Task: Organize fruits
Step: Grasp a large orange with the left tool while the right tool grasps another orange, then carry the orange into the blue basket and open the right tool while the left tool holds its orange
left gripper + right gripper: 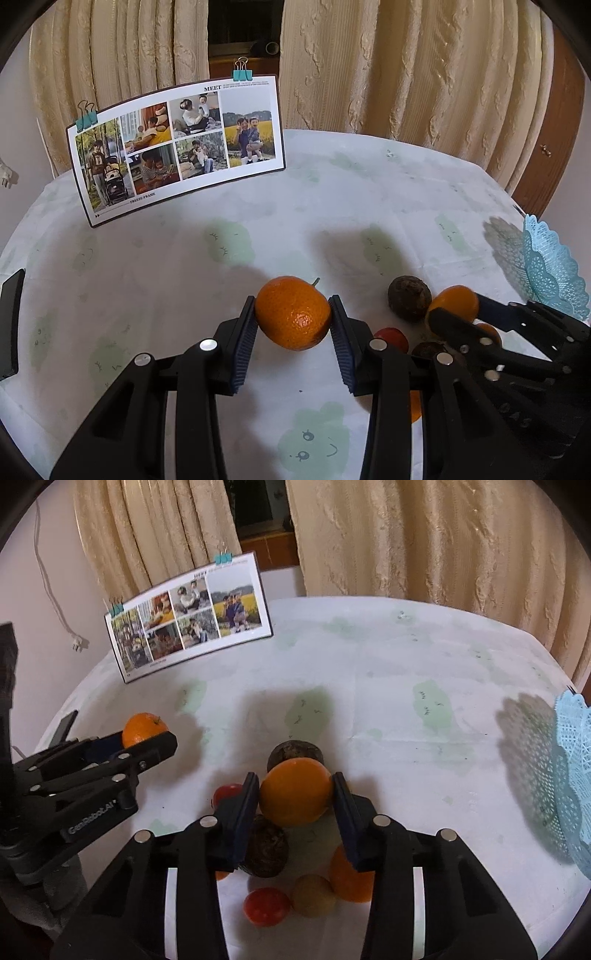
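My left gripper (293,319) is shut on an orange (293,313), its pads pressing both sides; the right wrist view shows this gripper (155,738) and its orange (144,729) at the left. My right gripper (295,797) is shut on a second orange (295,792) just above a pile of fruit. The left wrist view shows the right gripper (454,308) with that orange (452,302) at the right. In the pile lie two dark brown fruits (295,751) (266,849), two red tomatoes (227,792) (266,906), a tan fruit (313,895) and another orange (349,878).
A light blue lace basket (572,775) (554,269) stands at the table's right edge. A clipped photo card (177,147) stands upright at the back left. A black object (11,325) sits at the left edge. Curtains hang behind the round table (406,657).
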